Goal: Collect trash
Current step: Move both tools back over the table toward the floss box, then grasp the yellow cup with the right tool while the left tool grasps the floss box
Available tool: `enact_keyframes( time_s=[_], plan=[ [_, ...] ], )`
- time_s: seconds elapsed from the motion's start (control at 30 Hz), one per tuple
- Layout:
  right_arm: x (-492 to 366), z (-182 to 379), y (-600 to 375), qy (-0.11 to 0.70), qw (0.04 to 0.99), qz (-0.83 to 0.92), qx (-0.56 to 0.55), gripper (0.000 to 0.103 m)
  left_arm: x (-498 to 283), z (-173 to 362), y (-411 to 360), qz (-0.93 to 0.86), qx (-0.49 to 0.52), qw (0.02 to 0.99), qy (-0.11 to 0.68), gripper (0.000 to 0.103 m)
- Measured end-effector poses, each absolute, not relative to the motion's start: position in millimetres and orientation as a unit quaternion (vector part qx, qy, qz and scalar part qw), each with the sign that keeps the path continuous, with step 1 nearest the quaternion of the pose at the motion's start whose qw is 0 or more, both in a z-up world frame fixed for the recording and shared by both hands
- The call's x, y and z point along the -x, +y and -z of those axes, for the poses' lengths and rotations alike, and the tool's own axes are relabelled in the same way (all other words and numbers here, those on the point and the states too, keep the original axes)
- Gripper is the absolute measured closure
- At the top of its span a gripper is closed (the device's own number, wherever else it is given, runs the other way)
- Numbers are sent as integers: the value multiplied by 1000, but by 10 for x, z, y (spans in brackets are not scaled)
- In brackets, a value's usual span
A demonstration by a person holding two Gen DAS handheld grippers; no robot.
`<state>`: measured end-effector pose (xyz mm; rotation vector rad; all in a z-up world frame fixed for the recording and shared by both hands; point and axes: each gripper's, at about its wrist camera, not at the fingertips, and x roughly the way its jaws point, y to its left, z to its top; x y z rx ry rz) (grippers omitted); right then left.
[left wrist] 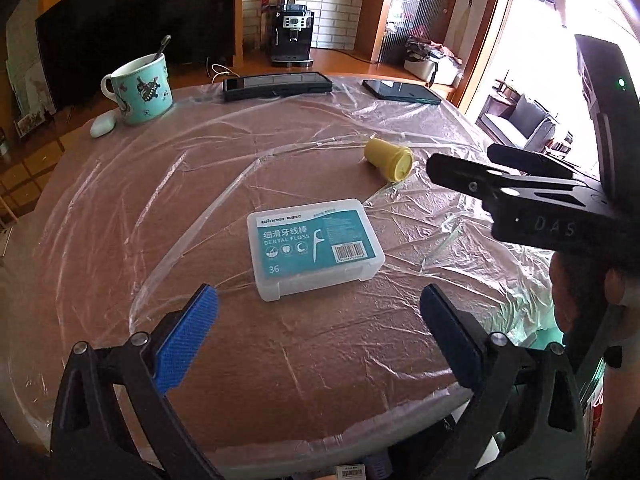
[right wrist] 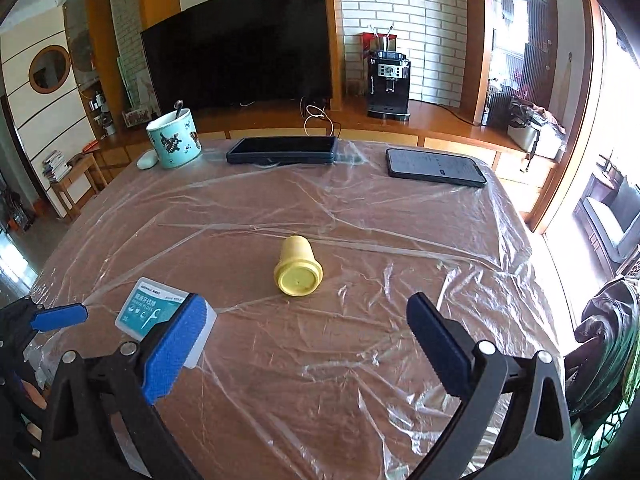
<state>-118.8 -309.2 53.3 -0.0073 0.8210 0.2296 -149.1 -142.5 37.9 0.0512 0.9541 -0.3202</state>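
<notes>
A clear dental floss box (left wrist: 316,248) with a teal label lies flat on the plastic-covered table, just beyond my open left gripper (left wrist: 320,300). It also shows in the right wrist view (right wrist: 160,314), partly behind my right gripper's left finger. A small yellow cup (left wrist: 390,159) lies on its side further back; in the right wrist view the cup (right wrist: 298,270) lies straight ahead of my open, empty right gripper (right wrist: 308,316). The right gripper also shows from the side in the left wrist view (left wrist: 460,168), near the cup.
A teal mug (left wrist: 140,88) with a spoon and a white earbud case (left wrist: 103,124) stand at the back left. A dark tablet (right wrist: 282,151) and a phone (right wrist: 436,168) lie along the far edge. The table's plastic sheet (right wrist: 360,360) is wrinkled.
</notes>
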Motion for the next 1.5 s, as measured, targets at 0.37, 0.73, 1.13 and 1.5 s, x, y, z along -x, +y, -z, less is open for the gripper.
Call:
enact_keyframes(
  time_s=[0.37, 0.73, 1.13, 1.5],
  plan=[
    [825, -322, -2966, 435, 892, -126, -2, 21, 1208, -161, -1594, 118, -41, 871, 475, 2],
    [682, -207, -2879, 466, 876, -125, 29, 51, 1096, -102, -1596, 119, -37, 861, 492, 9],
    [692, -246, -2845, 462, 876, -139, 26, 66, 1097, -125, -1553, 126, -33, 866, 482, 17],
    [872, -304, -2900, 460, 875, -152, -15, 66, 1111, -193, -1438, 129, -15, 869, 477, 17]
  ],
)
